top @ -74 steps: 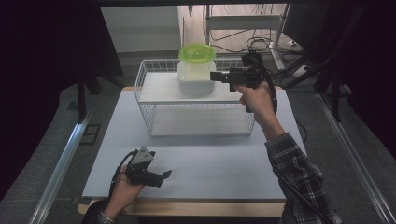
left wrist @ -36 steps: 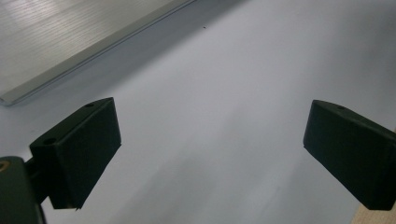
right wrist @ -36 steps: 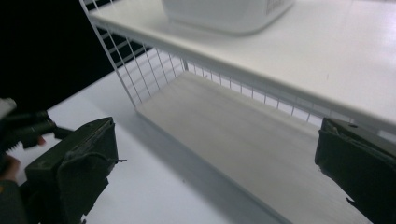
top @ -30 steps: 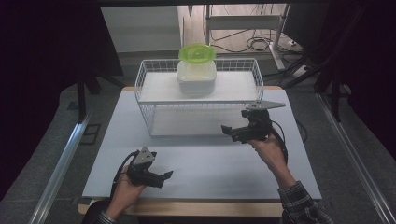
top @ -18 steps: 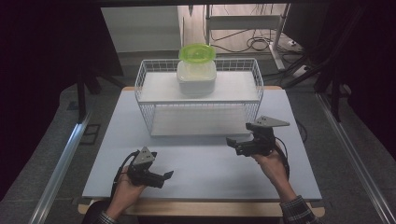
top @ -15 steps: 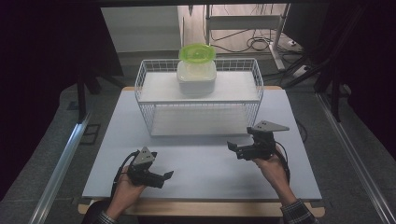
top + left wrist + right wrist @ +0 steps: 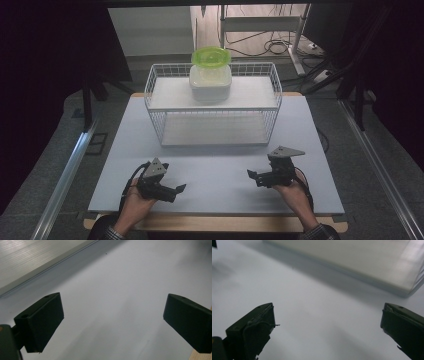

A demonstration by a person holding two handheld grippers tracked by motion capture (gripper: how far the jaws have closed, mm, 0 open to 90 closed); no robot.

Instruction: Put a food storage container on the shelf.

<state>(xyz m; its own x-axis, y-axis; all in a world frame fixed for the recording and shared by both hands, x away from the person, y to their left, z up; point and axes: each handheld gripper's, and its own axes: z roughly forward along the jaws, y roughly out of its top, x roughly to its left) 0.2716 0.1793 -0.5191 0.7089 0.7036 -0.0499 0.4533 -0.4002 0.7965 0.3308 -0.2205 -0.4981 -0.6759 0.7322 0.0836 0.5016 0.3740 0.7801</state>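
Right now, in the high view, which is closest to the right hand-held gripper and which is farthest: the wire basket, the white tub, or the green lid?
From the right hand-held gripper:
1. Wire basket, its front side just beyond the gripper on the table.
2. White tub, on the basket's upper shelf, toward the back.
3. Green lid, on top of the tub, farthest.

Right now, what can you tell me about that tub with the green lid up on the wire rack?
The white plastic container is squarish with rounded corners and looks milky, slightly see-through. A round, bright lime-green lid sits on top, domed and glossy. It stands upright on the top shelf of the white wire rack, near the middle, toward the back rail. Nothing else touches it; both tongs are far off.
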